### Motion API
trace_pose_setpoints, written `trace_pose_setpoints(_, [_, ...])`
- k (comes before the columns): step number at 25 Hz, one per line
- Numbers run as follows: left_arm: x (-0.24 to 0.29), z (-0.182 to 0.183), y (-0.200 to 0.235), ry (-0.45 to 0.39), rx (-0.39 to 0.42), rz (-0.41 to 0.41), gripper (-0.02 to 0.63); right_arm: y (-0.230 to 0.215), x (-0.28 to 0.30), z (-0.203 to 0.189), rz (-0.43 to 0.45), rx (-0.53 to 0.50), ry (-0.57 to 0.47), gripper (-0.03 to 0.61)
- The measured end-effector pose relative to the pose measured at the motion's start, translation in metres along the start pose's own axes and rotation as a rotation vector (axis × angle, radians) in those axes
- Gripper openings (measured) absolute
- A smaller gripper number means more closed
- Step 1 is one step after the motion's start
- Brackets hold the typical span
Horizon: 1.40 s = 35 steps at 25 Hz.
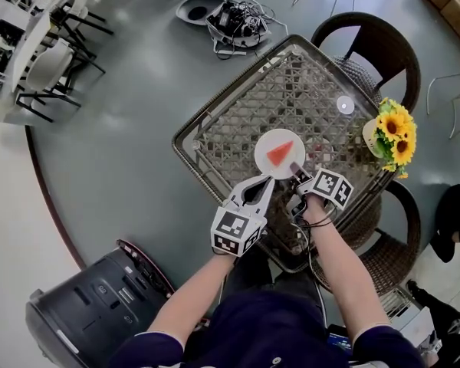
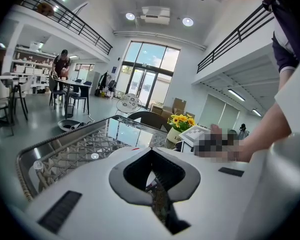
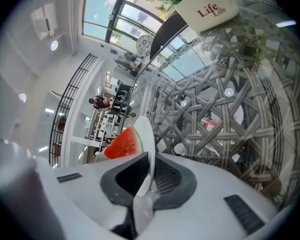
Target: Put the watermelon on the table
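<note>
Head view: watermelon [image 1: 280, 153] slice sits on white plate [image 1: 267, 139], mid glass table [image 1: 185, 140]. Can't tell if the plate rests on the glass. Right gripper [image 1: 297, 173] at the plate's near-right rim, left gripper [image 1: 262, 186] just beside the near-left rim. Sunflowers [image 1: 395, 135] far right.
Left gripper view: jaws clenched together, nothing between them.
Right gripper view: jaws clamped on the plate rim, slice just beyond the tips.

"Life" printed twice on cream flower pot [image 3: 206, 9]; no other text readable.
</note>
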State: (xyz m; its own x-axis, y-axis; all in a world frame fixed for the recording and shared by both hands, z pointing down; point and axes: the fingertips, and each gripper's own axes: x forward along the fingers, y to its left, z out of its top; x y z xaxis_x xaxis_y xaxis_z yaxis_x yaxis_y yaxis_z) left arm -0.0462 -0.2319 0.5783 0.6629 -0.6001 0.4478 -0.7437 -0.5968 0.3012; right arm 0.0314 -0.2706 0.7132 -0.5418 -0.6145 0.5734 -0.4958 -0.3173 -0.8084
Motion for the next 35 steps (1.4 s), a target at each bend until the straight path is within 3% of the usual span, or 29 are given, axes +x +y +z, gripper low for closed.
trace_pose_setpoints(16, [-0.007,-0.003,0.003,0.006,-0.004,-0.008,0.005,-0.002,0.005,0.003,-0.194,-0.261,0.013,0.057])
trace_pose_setpoints(31, [-0.014,-0.005,0.005,0.012,-0.009,-0.016,0.005,0.001,0.001,0.006,-0.378,-0.641,0.040,0.126])
trace_pose_setpoints(35, [-0.015,-0.005,0.004,0.012,-0.009,-0.019,0.005,0.002,0.002,0.005,-0.403,-0.684,0.045,0.127])
